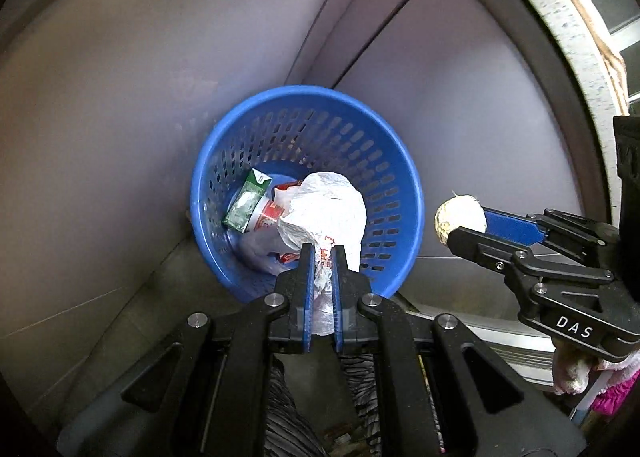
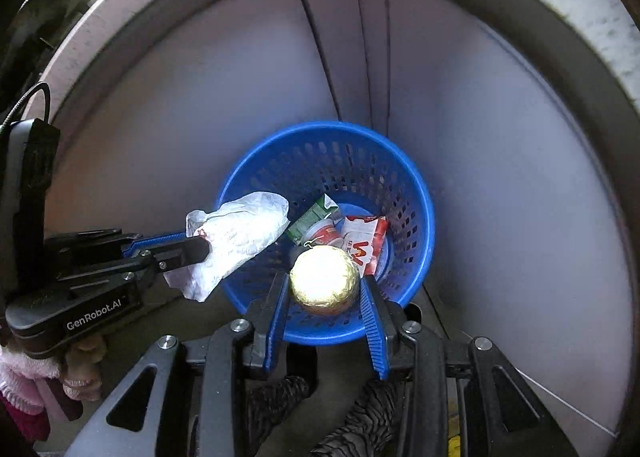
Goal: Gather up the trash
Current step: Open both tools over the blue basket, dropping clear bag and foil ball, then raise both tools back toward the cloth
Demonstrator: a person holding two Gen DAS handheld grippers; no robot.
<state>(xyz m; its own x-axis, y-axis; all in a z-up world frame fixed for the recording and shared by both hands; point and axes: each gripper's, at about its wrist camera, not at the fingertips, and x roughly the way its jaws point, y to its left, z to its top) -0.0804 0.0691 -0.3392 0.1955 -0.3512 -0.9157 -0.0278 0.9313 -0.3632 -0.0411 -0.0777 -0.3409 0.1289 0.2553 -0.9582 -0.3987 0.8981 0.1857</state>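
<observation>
Both grippers are hanging over a blue slotted basket [image 1: 224, 193] that's sitting on the floor in a corner of pale panels.

Left gripper [image 1: 322, 253] is pinching a crumpled white plastic wrapper [image 1: 332, 209] w/ red print. Jaws are nearly together, w/ only the thin film betw. the blue pads. In the left wrist view the wrapper is sticking out past the fingertips and is hanging over the basket's inside. From the right wrist view the same wrapper [image 2: 236, 235] is fanning out from the left gripper [image 2: 200, 243] across the basket's left rim [image 2: 430, 217].

Right gripper [image 2: 325, 283] is clamping a gold foil ball [image 2: 324, 281]. Jaws are standing partway apart, one pad pressing each side of the ball, which is filling the gap at the fingertips. In the right wrist view the ball is sitting above the near part of the basket opening. In the left wrist view the right gripper [image 1: 464, 223] w/ the ball [image 1: 460, 217] appears just off the basket's right rim; can't tell the exact offset.

Already lying at the basket bottom: a green carton [image 2: 314, 217], a red-and-white cup [image 2: 324, 233] and a red-and-white packet [image 2: 366, 243], all apart from both grippers.

A hand in a pink fuzzy sleeve [image 2: 24, 371] is holding the left gripper's handle.
</observation>
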